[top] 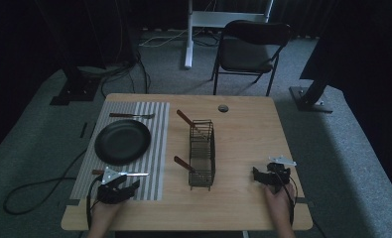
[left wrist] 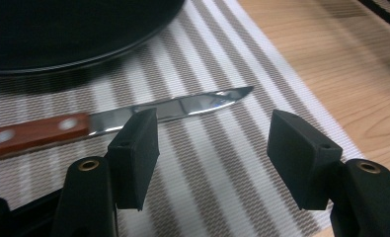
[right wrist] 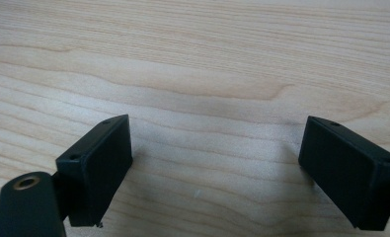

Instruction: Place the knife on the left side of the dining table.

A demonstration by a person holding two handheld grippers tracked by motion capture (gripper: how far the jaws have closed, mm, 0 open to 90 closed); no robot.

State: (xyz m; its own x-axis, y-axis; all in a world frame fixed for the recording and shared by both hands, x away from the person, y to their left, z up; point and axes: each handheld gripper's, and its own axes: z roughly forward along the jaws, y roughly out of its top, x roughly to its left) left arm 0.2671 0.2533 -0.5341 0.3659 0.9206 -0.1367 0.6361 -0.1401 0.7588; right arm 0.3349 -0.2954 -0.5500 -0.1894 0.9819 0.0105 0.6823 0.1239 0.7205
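Observation:
A knife with a wooden handle and shiny blade lies on the striped placemat, below the black plate. My left gripper stands open just short of the blade, nothing between its jaws; in the high view the left gripper rests at the mat's near edge. A fork lies beyond the plate. A black wire caddy at mid-table holds two wooden-handled utensils. My right gripper is open over bare wood, at the table's near right.
The wooden table has a round cable hole at its far edge. A black chair and stand legs are on the carpet beyond. Cables trail on the floor to the left.

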